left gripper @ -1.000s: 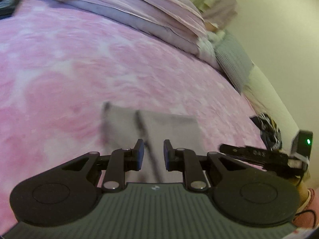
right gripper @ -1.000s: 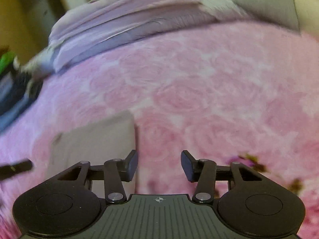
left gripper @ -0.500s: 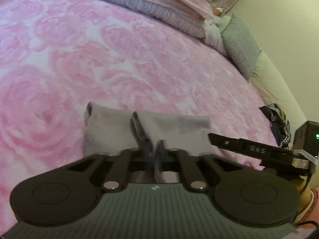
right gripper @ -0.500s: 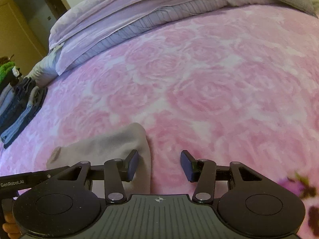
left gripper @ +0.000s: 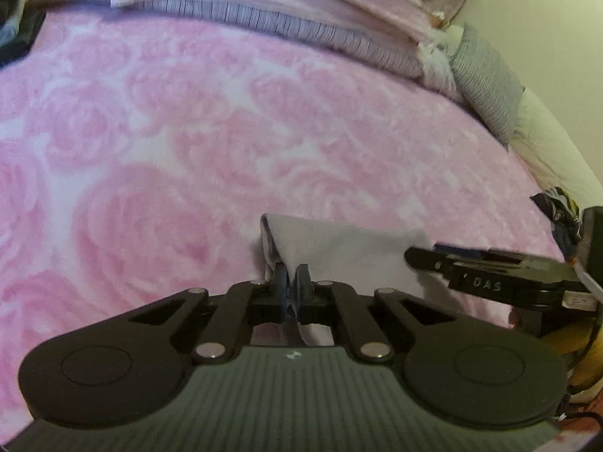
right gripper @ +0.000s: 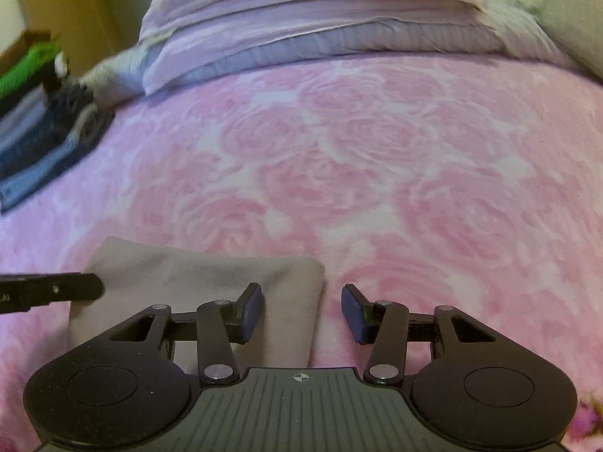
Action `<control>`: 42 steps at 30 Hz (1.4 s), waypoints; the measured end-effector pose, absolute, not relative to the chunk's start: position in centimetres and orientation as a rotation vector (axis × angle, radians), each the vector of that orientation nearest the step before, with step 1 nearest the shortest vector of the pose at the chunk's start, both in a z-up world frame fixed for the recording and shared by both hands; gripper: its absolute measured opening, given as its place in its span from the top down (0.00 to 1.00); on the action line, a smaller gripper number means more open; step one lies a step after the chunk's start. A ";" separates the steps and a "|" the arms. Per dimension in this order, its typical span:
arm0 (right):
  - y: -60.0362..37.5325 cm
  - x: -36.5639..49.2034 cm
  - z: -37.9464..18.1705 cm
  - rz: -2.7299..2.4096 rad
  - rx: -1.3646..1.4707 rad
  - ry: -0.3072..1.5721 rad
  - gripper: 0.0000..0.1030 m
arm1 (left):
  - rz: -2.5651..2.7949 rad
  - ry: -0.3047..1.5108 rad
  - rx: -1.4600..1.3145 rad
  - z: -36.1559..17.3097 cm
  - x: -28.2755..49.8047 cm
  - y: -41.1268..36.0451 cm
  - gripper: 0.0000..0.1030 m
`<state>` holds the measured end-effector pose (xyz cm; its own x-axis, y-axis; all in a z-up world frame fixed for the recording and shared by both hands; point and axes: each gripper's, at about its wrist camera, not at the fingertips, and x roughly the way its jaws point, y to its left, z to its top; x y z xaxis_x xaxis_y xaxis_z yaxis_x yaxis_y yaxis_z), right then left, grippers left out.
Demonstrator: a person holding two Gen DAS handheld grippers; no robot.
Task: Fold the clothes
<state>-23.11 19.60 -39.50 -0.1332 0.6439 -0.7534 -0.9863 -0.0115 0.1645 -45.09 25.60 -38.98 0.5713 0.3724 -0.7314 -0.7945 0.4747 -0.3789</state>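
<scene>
A small folded grey cloth [left gripper: 339, 245] lies on the pink rose-patterned blanket [left gripper: 188, 132]. My left gripper [left gripper: 291, 282] is shut on the cloth's near left edge, with the fabric pinched between its pads and lifted into a ridge. In the right wrist view the same grey cloth [right gripper: 196, 278] lies flat at the lower left. My right gripper [right gripper: 301, 310] stands open over the cloth's right edge, its left finger above the fabric and its right finger over the blanket. The right gripper's side [left gripper: 490, 275] shows in the left wrist view.
Folded lilac and grey bedding [right gripper: 320, 19] is stacked along the far side of the bed. A pile of dark and green clothes [right gripper: 34, 113] sits at the far left. A grey pillow [left gripper: 486, 83] and a dark patterned garment [left gripper: 557, 214] lie at the right edge.
My left gripper went from open to shut on the cloth's edge and has drawn it rightward, folding the left half over. The right gripper stayed open near the cloth's right edge.
</scene>
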 end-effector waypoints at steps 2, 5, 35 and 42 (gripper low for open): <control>19.4 -23.7 -39.8 1.538 -0.594 0.750 0.56 | 0.772 0.602 -0.810 -39.6 -45.6 25.8 0.95; 18.3 -23.4 -39.3 1.552 -0.590 0.704 0.56 | 0.797 0.555 -0.848 -39.0 -46.8 25.3 0.88; -4.4 -27.3 -37.7 1.845 -0.752 0.362 1.00 | 0.836 0.417 -0.945 -38.0 -52.4 7.0 0.98; -5.0 -28.2 -37.7 1.832 -0.837 0.295 1.00 | 0.905 0.432 -0.848 -37.5 -55.2 5.8 0.98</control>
